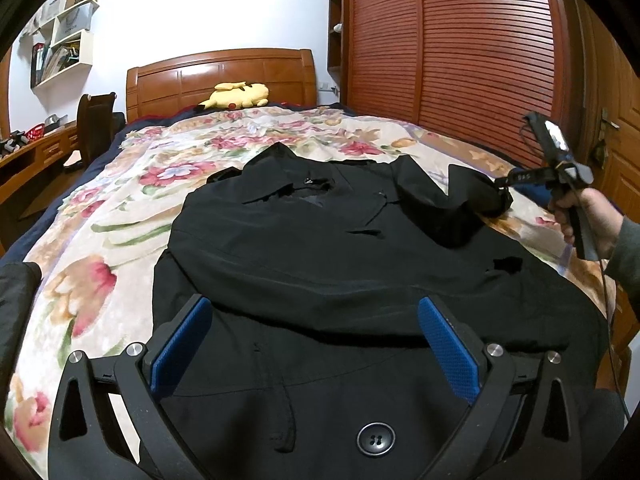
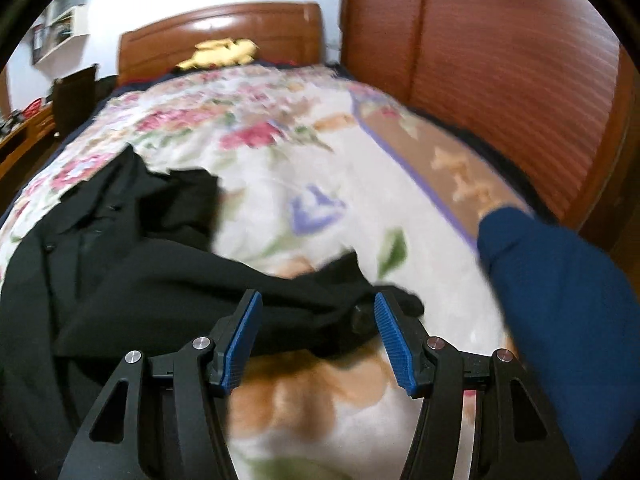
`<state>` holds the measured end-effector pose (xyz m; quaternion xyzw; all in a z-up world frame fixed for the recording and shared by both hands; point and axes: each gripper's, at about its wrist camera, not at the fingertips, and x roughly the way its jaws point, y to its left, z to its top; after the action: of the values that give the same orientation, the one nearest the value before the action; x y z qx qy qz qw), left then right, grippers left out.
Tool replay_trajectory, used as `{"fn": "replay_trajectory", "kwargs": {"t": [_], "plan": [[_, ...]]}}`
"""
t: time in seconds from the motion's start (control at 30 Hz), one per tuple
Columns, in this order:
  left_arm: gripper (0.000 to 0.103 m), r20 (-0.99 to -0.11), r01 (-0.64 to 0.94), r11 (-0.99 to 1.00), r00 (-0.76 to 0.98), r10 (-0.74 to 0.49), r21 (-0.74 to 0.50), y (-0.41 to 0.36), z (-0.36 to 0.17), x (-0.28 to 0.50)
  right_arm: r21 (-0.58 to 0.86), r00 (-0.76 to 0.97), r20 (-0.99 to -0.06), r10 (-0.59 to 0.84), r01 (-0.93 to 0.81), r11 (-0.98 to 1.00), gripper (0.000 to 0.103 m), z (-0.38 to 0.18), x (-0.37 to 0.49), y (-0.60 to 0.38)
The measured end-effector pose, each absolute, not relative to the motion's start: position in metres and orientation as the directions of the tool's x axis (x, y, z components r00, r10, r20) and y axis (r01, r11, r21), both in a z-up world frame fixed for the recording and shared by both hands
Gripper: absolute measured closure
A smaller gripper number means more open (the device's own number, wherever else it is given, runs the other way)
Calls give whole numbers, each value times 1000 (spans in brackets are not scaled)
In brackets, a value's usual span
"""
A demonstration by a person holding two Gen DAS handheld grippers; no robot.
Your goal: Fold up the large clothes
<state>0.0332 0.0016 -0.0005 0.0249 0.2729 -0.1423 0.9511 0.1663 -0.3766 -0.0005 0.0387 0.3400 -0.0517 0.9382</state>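
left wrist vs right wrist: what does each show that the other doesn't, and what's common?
Left wrist only: the coat's large front button, its collar, the person's hand holding the right hand-held gripper beside a folded-over sleeve, the left hand-held gripper open above the coat.

Right wrist only: a blue garment on the bed's right side, the right hand-held gripper's own pads open over the coat's edge.

Both: black coat on the floral blanket, yellow plush toy, wooden headboard, slatted wardrobe.
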Motion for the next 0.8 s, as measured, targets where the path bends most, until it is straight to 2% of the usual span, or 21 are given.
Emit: {"fn": "replay_trajectory", "kwargs": {"t": [0.17,0.33,0.5,0.53,0.7,0.8], "plan": [[0,-535,285,958,805,-256,-28,0,-2,35,104,728,-684,-49,164,981,42,-23,188,-391],[0,-544,285,958,800,-254,-28,0,-4,37,165,680,-734,3,174,971,36,-40,206,-398],[0,-551,284,958,795,-253,-31,0,-5,38,184,697,-716,24,156,970,37,-42,214,-398],[0,-553,284,958,794,-254,-32,1,-6,39,189,698,-715,34,147,971,40,-43,215,-396],[0,-554,285,958,792,-255,-34,2,-5,39,155,725,-687,51,77,985,79,-45,203,-403],[0,-551,291,956,793,-260,-34,1,-4,38,110,744,-667,40,45,993,87,-35,196,-391]]}}
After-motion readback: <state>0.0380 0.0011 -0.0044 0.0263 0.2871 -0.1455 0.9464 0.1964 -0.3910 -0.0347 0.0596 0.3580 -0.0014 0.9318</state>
